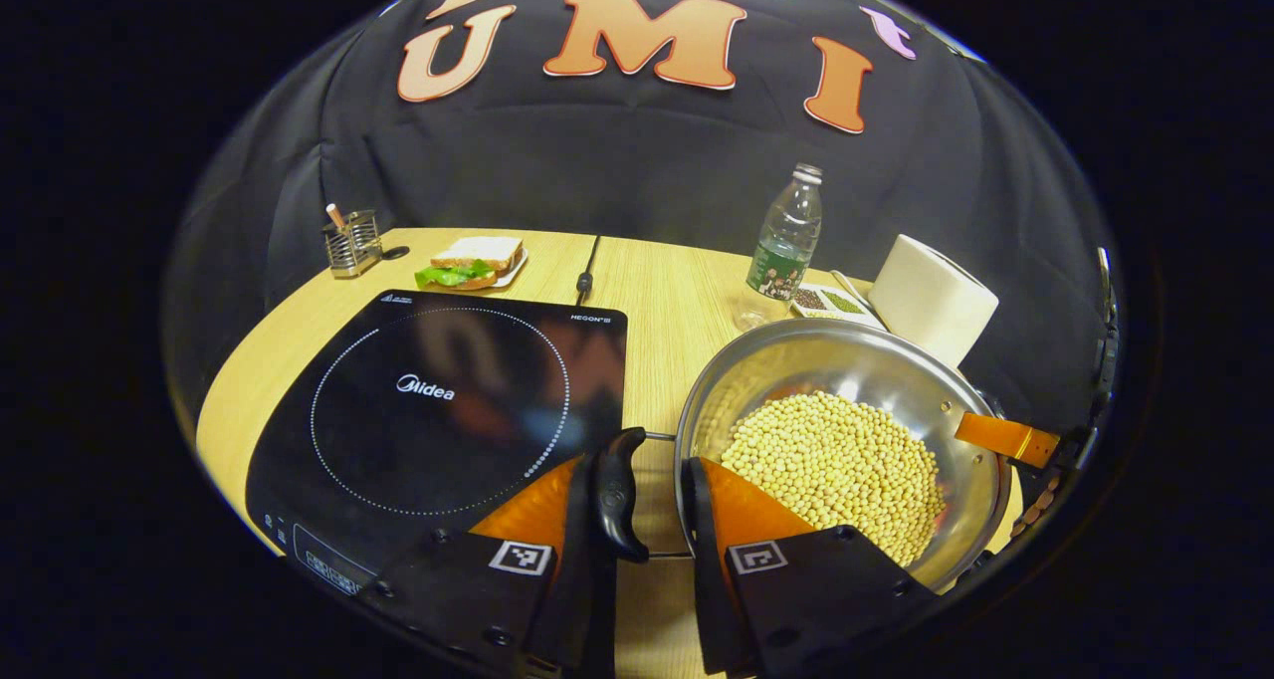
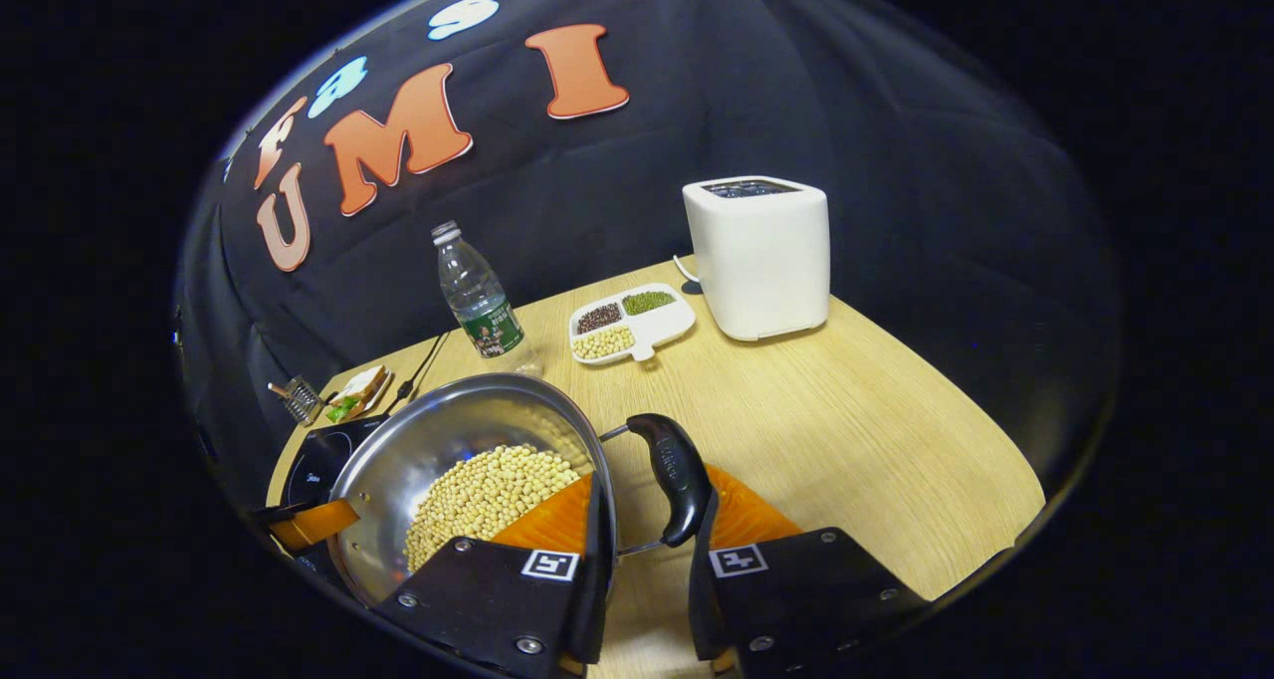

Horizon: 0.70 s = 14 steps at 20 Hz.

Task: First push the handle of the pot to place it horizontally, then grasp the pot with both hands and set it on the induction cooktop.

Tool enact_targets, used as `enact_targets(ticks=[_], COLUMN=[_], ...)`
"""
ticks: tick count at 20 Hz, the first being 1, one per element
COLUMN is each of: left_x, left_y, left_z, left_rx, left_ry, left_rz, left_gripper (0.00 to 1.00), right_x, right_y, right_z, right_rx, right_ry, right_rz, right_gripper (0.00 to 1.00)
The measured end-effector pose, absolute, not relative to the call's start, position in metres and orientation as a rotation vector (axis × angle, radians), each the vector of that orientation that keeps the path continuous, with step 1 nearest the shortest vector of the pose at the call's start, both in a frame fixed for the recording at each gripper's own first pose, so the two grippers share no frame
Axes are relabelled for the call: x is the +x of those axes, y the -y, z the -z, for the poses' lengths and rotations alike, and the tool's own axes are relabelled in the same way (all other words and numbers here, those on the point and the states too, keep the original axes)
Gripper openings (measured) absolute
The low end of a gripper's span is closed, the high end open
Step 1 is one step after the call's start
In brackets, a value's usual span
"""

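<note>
Clearly both grippers, left gripper (image 1: 652,505) and right gripper (image 2: 652,520), spread, straddling pot (image 1: 846,380) handles; contact unclear.

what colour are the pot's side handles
Black; the pot handle shows best in the right gripper view.

on the pale wooden counter (image 2: 846,410): a clear plastic water bottle (image 2: 476,299), a white divided dish of beans (image 2: 631,327), a white boxy toaster (image 2: 761,257), a sandwich on a plate (image 1: 476,263), a small metal wire holder (image 1: 352,243).
</note>
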State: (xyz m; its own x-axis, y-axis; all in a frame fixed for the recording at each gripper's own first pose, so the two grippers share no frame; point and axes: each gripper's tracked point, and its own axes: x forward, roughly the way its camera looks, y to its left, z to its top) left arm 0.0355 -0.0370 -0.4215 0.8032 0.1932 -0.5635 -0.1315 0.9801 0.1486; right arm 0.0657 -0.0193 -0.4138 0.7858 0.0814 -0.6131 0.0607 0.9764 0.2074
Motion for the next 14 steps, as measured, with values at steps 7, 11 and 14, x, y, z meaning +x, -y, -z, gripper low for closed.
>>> enact_targets(ticks=[7, 11, 14], left_x=[0.034, 0.033, 0.032], left_y=[0.017, 0.000, -0.016], left_z=[0.374, 0.348, 0.332], left_rx=[0.118, 0.136, 0.134], left_ry=[-0.556, -0.530, -0.515], left_rz=[-0.193, -0.208, -0.228], left_gripper=[0.50, 0.52, 0.51], right_x=[0.070, 0.072, 0.077], right_y=[-0.010, -0.033, -0.053], right_z=[0.385, 0.371, 0.362], right_rx=[0.258, 0.277, 0.291], right_ry=[-0.628, -0.610, -0.605], right_rz=[-0.045, -0.071, -0.093], right_gripper=[0.34, 0.34, 0.33])
